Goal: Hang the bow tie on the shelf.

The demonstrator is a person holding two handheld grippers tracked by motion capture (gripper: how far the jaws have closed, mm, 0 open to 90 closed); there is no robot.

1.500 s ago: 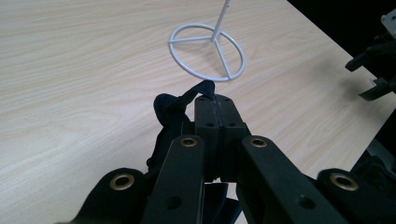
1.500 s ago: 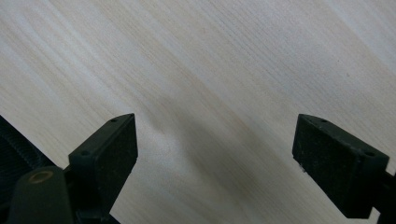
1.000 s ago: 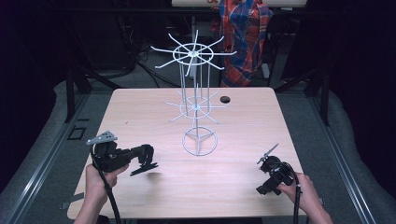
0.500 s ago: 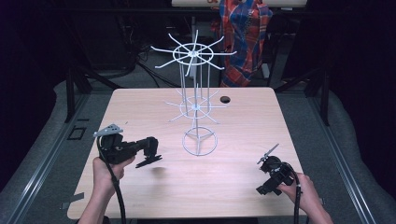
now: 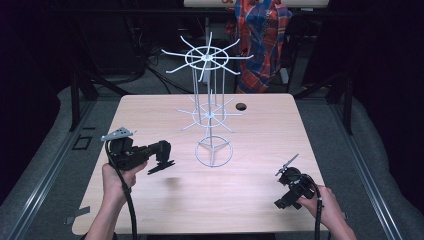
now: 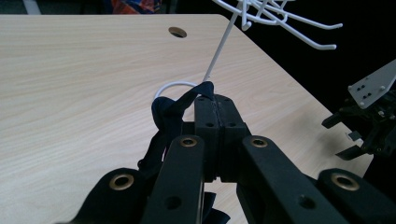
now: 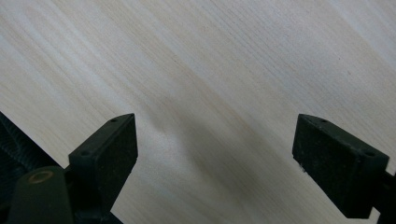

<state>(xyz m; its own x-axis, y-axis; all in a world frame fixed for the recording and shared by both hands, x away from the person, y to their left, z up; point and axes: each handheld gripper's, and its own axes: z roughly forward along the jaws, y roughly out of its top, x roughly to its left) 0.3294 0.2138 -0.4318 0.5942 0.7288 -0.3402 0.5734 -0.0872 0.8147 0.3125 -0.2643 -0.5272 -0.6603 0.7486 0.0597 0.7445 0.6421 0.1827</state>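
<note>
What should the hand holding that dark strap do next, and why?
Probably lift the left gripper higher toward the white wire rack. Its jaws are shut on the dark strap, which dangles just above the table, while the rack's hooks stand higher and ahead, all bare.

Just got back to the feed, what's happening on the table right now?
A person holds a hand-held gripper in each hand. The left hand-held gripper is shut on a dark strap, raised above the wooden table beside the white wire rack. The right hand-held gripper is open with nothing between its jaws, low over the table's near right corner.
</note>
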